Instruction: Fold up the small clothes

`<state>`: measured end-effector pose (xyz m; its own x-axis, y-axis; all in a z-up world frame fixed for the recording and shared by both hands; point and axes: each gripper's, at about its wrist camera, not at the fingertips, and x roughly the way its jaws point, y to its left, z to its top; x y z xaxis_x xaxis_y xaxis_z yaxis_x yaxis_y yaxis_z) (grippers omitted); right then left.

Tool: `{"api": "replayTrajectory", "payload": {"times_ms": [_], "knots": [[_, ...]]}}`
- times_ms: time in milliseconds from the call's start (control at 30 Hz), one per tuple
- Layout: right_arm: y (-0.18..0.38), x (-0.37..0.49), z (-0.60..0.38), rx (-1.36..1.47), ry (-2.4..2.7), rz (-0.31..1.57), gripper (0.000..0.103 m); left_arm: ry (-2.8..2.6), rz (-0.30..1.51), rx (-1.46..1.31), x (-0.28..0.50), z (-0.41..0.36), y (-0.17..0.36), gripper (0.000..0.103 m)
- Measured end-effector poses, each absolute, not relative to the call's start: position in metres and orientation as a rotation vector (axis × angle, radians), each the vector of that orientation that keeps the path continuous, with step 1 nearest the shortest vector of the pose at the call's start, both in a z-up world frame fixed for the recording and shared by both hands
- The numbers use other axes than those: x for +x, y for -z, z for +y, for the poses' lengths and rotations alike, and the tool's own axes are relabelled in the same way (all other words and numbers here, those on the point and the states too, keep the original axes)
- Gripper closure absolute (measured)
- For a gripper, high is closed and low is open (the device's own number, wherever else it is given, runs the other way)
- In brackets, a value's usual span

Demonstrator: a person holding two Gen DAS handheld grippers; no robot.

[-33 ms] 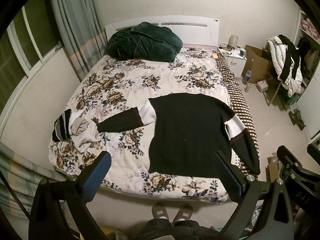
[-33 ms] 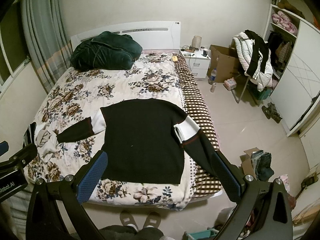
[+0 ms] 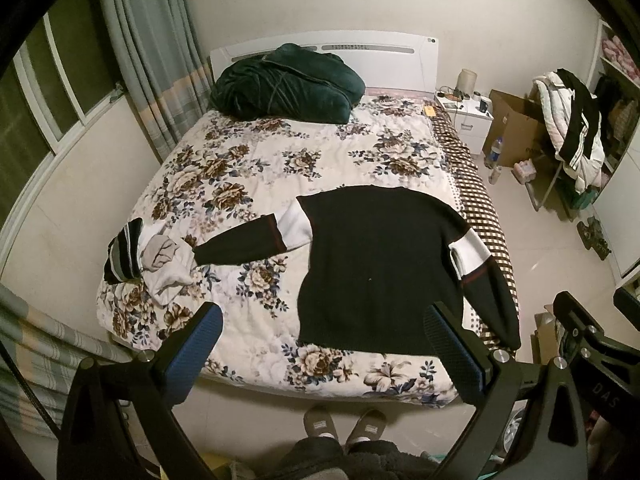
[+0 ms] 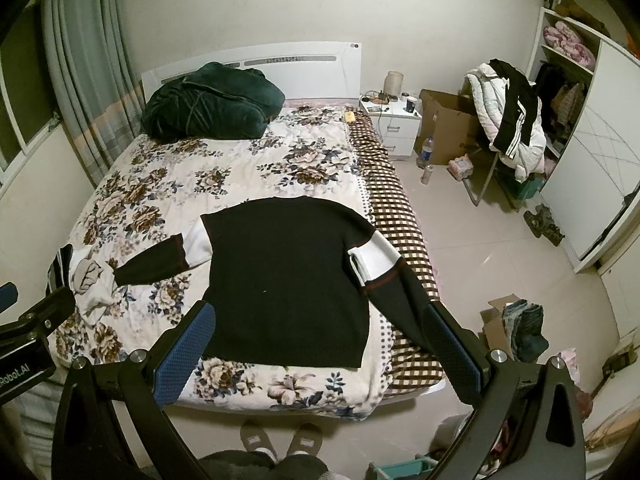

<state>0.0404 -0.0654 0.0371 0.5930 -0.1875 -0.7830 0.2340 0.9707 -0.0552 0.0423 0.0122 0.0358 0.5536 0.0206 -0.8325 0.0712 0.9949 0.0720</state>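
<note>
A black sweater (image 3: 380, 264) with white bands on both sleeves lies flat, front down, on the floral bedspread (image 3: 256, 168). Its left sleeve stretches out sideways and its right sleeve hangs over the bed's checked edge (image 4: 404, 232). The same sweater (image 4: 288, 280) fills the middle of the right wrist view. A small pile of a striped garment (image 3: 124, 252) and a pale one (image 3: 166, 264) sits at the bed's left corner. My left gripper (image 3: 323, 320) and my right gripper (image 4: 319, 312) are both open, held in the air above the foot of the bed, holding nothing.
A dark green bundled blanket (image 3: 288, 84) lies by the headboard. Right of the bed stand a white nightstand (image 3: 468, 116), a cardboard box (image 3: 516, 128), a chair piled with jackets (image 4: 508, 120) and a wardrobe (image 4: 592, 160). A person's slippered feet (image 3: 344, 428) stand at the bed's foot.
</note>
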Motion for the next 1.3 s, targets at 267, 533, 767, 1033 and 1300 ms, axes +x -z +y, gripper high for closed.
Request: {"api": "replayTrajectory", "payload": {"times_ms": [267,533,767,1033,1300], "knots": [[-0.036,0.058,-0.074,0.142,0.276,0.918,0.000,-0.007,0.911,0.136,0.093,0.011,-0.028,0.000],[0.084,0.102,-0.141,0.436,0.415,1.005,0.000,0.013,0.944,0.195,0.159,0.004,0.070,0.000],[0.229,0.116,-0.220,0.651,0.595,1.054,0.000,0.029,1.074,0.272,0.201,-0.039,0.189,0.000],[0.414,0.102,-0.344,0.994,0.731,0.997,0.000,0.035,1.198,0.342,0.222,-0.102,0.312,0.000],[0.581,0.069,-0.455,1.376,0.876,0.754,0.000,0.061,1.312,0.426,0.238,-0.168,0.426,0.000]]}}
